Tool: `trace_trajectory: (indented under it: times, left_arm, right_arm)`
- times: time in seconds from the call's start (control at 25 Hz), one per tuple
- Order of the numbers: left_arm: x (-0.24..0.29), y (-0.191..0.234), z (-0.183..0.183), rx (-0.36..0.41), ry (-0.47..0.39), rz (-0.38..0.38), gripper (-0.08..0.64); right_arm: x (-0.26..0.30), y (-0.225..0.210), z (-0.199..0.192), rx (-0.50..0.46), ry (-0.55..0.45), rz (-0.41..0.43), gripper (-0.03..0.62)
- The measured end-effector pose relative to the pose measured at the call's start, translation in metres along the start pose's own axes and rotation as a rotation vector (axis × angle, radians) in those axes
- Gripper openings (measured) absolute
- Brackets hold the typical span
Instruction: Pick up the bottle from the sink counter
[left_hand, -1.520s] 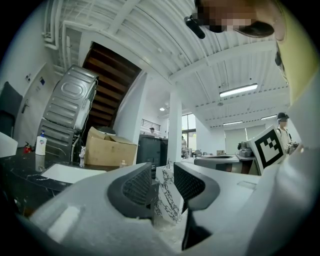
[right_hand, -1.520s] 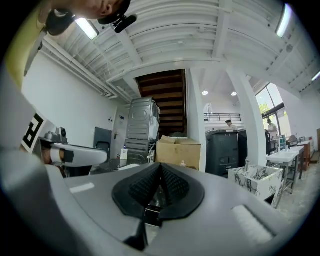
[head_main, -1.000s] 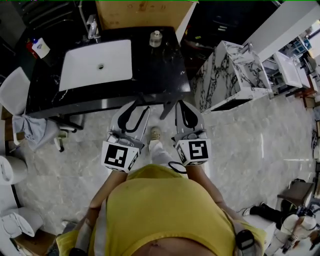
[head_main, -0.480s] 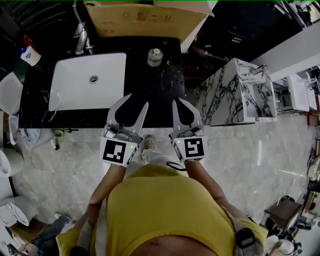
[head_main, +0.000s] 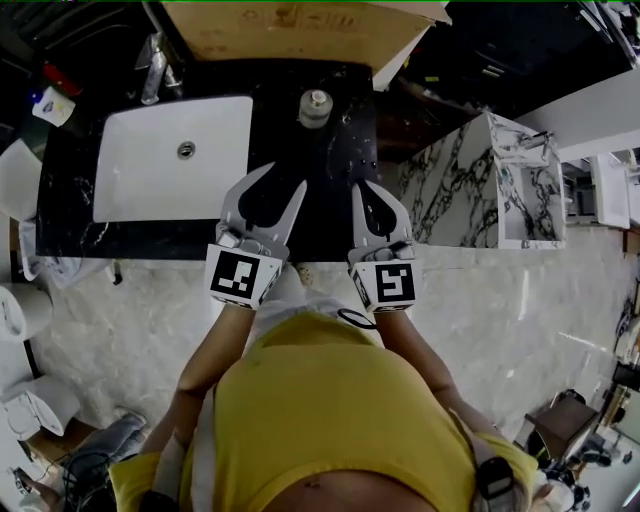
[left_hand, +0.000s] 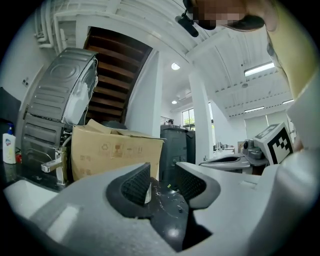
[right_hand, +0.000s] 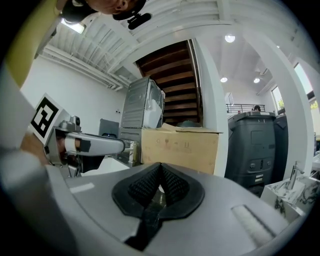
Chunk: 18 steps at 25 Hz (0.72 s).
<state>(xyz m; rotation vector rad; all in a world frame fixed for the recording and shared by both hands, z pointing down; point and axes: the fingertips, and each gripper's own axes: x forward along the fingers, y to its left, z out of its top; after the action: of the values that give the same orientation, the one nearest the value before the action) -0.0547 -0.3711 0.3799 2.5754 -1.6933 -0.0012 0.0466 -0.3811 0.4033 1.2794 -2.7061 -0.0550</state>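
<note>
A small pale bottle (head_main: 315, 106) with a round cap stands near the back of the black sink counter (head_main: 330, 200), to the right of the basin. Both grippers hover over the counter's front part, short of the bottle. My left gripper (head_main: 282, 180) is open with nothing between its pads; in the left gripper view (left_hand: 160, 181) a sliver of the bottle (left_hand: 148, 193) peeks past the left pad. My right gripper (head_main: 368, 187) is shut and empty, its ribbed pads meeting at the tips in the right gripper view (right_hand: 160, 173).
A white sink basin (head_main: 170, 155) with a faucet (head_main: 155, 68) fills the counter's left. A cardboard box (head_main: 290, 30) stands behind the bottle. A soap dispenser (head_main: 50, 103) is at far left. A marble vanity (head_main: 470, 180) stands to the right.
Both grippers have moved forward from over the floor to above the counter's front part, closer to the bottle. The person has stepped up to the counter.
</note>
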Motion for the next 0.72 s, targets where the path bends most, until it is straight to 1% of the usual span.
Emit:
trace_trajectory:
  times: [0.08,0.28,0.36,0.44,0.72]
  left_arm:
    - [0.009,0.002,-0.006,0.002,0.015,-0.013,0.160]
    - [0.031,0.015,-0.010,0.006,-0.007,-0.021,0.169]
    - [0.040,0.020,-0.015,0.005,0.007,-0.032,0.172]
    - [0.050,0.023,-0.021,0.004,0.018,-0.049,0.194]
    - [0.078,0.033,-0.045,-0.004,0.048,-0.099,0.219]
  right_arm:
    - [0.006,-0.004,-0.002,-0.002,0.002,0.000,0.002]
    - [0.028,-0.009,-0.001,0.015,-0.005,-0.001,0.002]
    - [0.036,-0.011,0.000,0.035,-0.003,-0.005,0.002]
    - [0.044,-0.013,-0.001,0.048,-0.002,-0.010,0.002]
    - [0.061,-0.019,-0.020,0.057,0.028,-0.029,0.002]
